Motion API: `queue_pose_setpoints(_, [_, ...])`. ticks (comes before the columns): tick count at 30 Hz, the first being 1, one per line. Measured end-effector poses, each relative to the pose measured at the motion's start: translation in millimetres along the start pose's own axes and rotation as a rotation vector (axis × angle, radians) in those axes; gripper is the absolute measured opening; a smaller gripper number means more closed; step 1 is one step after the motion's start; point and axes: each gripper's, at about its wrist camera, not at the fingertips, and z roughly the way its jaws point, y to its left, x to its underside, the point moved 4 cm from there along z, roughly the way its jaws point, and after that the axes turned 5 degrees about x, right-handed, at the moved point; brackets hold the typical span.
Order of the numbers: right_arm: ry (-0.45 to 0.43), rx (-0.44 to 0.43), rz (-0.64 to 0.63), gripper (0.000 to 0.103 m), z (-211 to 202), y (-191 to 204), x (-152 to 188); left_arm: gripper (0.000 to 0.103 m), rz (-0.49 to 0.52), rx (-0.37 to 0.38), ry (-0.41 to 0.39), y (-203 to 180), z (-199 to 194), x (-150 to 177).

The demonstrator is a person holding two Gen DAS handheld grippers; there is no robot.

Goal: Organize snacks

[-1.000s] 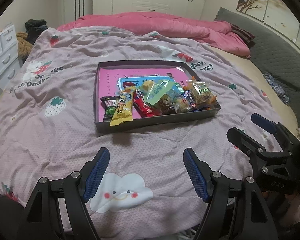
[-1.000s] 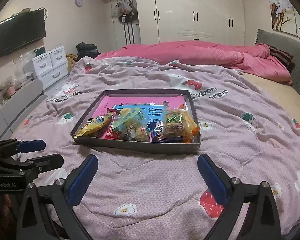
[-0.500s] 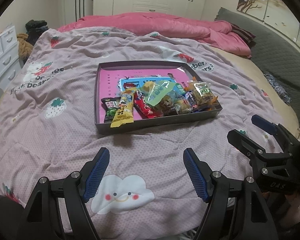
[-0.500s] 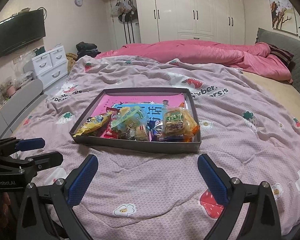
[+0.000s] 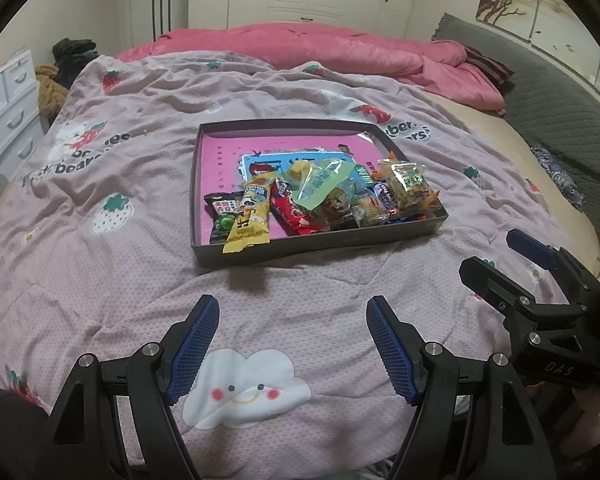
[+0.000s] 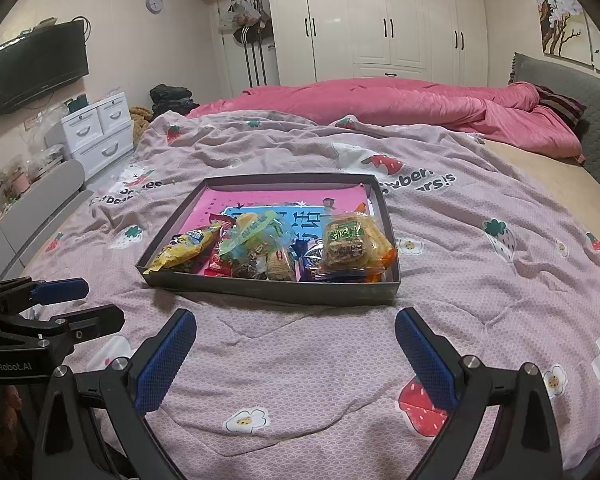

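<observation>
A shallow grey box [image 5: 316, 246] [image 6: 268, 286] with a pink floor lies on the bed and holds several snack packets. Among them are a yellow packet [image 5: 250, 220] [image 6: 184, 250] over the near rim, a red one [image 5: 290, 210], a green-and-clear bag [image 5: 320, 184] [image 6: 256, 236] and an orange-edged cracker pack [image 5: 410, 184] [image 6: 348, 240]. My left gripper [image 5: 292, 340] hangs open over the blanket short of the box, nothing between its blue pads. My right gripper [image 6: 294, 350] is open and empty too, equally short of the box. Each gripper shows at the edge of the other's view.
A pink-grey strawberry-print blanket [image 5: 120, 280] covers the bed. A bunched pink duvet [image 6: 400, 104] lies at the far side, with a grey headboard [image 5: 560, 104] on the right. White drawers [image 6: 96, 128] and a wall television [image 6: 40, 64] stand at the left.
</observation>
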Motion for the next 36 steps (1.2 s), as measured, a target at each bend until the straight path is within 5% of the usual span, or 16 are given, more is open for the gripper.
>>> queue_pose_setpoints(36, [0.009, 0.006, -0.006, 0.101, 1.5, 1.7, 1.2, 0.077, -0.001, -0.043, 0.026, 3.4, 4.4, 0.9])
